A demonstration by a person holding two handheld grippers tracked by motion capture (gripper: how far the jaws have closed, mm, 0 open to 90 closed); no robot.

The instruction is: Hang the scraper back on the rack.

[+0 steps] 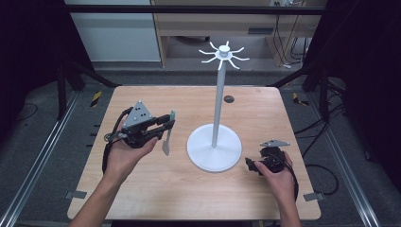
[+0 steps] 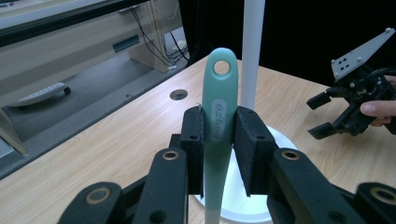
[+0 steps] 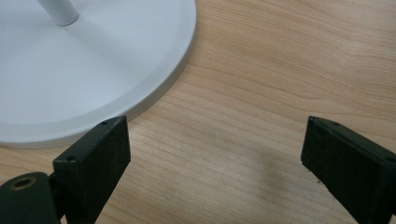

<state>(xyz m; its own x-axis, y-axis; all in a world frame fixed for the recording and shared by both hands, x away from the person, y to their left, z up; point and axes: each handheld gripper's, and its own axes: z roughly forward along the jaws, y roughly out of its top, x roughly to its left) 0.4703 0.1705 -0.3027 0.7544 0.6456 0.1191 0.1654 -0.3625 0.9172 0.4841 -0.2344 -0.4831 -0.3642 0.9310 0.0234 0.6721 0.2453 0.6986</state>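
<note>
- We see the left gripper [image 1: 166,122] clamped on the green handle of a spatula [image 2: 218,126], held above the table [image 1: 142,198], left of the white stand [image 1: 215,142].
- We see the right gripper [image 1: 250,165] with jaws wide apart, low beside the stand's round base.

Bright, even overhead light on the table [image 1: 142,198]; dark surroundings.
Soft shadows, mild glare on the white base [image 3: 70,70]; near jaws slightly blurred.
</note>
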